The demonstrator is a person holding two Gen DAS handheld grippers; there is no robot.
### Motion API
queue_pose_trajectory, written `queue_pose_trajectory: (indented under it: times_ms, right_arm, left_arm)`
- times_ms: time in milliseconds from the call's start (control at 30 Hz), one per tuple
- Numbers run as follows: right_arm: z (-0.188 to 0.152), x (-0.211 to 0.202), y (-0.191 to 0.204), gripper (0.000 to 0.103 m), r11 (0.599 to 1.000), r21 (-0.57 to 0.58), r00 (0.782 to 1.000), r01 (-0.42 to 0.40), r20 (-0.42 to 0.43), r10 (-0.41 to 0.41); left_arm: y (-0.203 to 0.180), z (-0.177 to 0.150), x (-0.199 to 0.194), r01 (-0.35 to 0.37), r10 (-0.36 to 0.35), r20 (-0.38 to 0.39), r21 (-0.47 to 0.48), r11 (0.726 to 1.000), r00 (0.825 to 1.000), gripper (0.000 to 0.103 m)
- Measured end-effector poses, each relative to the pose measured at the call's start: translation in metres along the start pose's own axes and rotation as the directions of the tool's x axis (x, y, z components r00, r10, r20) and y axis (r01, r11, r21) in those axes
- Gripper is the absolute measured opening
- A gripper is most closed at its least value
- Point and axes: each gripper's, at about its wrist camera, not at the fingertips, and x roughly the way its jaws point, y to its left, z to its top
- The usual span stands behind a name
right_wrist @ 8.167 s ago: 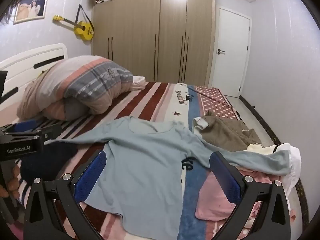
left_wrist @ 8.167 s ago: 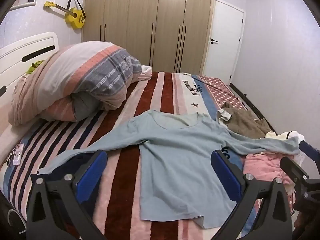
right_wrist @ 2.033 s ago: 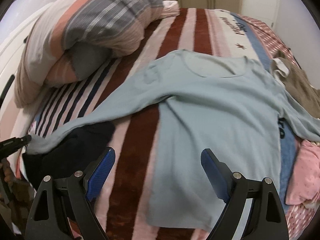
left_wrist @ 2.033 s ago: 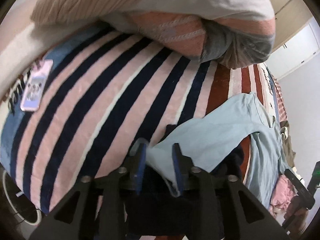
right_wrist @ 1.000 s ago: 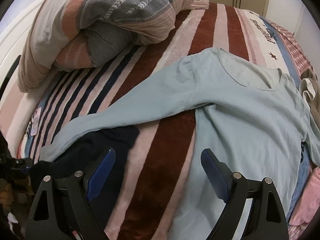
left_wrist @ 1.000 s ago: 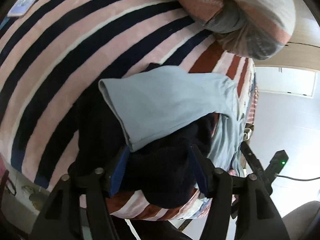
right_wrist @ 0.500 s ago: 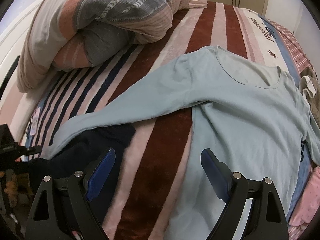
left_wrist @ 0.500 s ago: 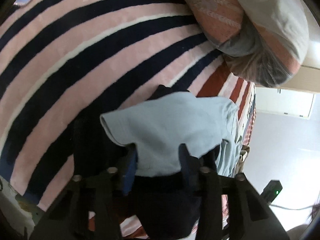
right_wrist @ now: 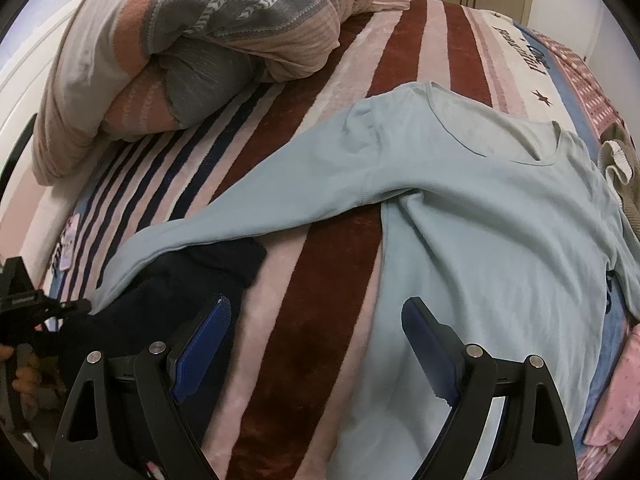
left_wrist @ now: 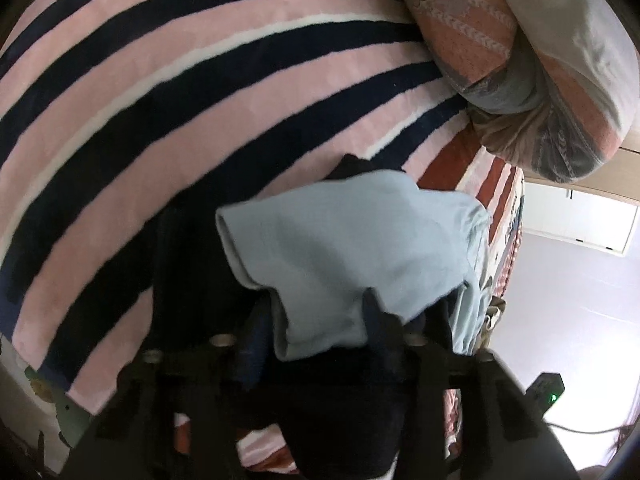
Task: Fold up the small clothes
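Note:
A light blue long-sleeved shirt (right_wrist: 480, 208) lies spread on the striped bed, its left sleeve (right_wrist: 224, 224) stretched toward the bed's left edge. My left gripper (left_wrist: 320, 316) is shut on the sleeve's cuff (left_wrist: 344, 248); it also shows at the left of the right wrist view (right_wrist: 76, 306). A dark navy garment (right_wrist: 192, 280) lies under the cuff. My right gripper (right_wrist: 316, 344) is open and empty, above the bed beside the shirt's body.
A rolled striped duvet (right_wrist: 208, 40) lies at the head of the bed. A phone (right_wrist: 68, 248) lies near the left edge. Brown (right_wrist: 624, 176) and pink (right_wrist: 616, 400) clothes lie to the right. Wardrobe and door stand behind.
My left gripper, open around the cuff a second ago, has closed on it. The right gripper has barely moved and stays open.

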Motion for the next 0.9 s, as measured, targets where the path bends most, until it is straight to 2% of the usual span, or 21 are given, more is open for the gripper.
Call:
queue_pose_trajectory:
  times_ms: [100,267,467,567,700,867,900]
  right_arm:
    - [0.000,0.000,-0.002,0.085,1.000,0.002,1.000,0.002,0.001,-0.002]
    - [-0.003,-0.011,-0.012,0.085,1.000,0.029,1.000,0.000,0.014,0.000]
    - [-0.002,-0.036,-0.040,0.085,0.995,0.099,0.998,-0.004,0.067,-0.003]
    - [-0.006,-0.049,-0.061,0.085,0.992,0.126,0.996,0.020,0.081,-0.030]
    - [-0.017,-0.059,-0.094,0.084,0.985,0.167,0.995,0.053,0.073,-0.066]
    - [-0.038,-0.069,-0.145,0.072,0.968,0.236,0.994,0.081,0.058,-0.097]
    - [-0.043,-0.070,-0.155,0.067,0.966,0.246,0.993,0.084,0.055,-0.100]
  left_arm:
    - [-0.005,0.002,0.000,-0.018,0.017,0.035,0.025,1.000,0.999,0.008]
    - [-0.038,-0.001,-0.028,0.036,-0.051,0.123,0.123,0.992,0.991,0.005]
    - [-0.108,-0.006,-0.062,0.084,-0.140,0.169,0.299,0.951,0.976,0.005]
    - [-0.142,-0.016,-0.061,0.129,-0.195,0.147,0.367,0.921,0.970,0.005]
    - [-0.184,-0.039,-0.043,0.182,-0.240,0.080,0.438,0.880,0.967,0.005]
    - [-0.231,-0.078,0.000,0.235,-0.259,-0.023,0.504,0.831,0.966,0.004]
    - [-0.242,-0.087,0.012,0.250,-0.261,-0.051,0.512,0.822,0.964,0.004]
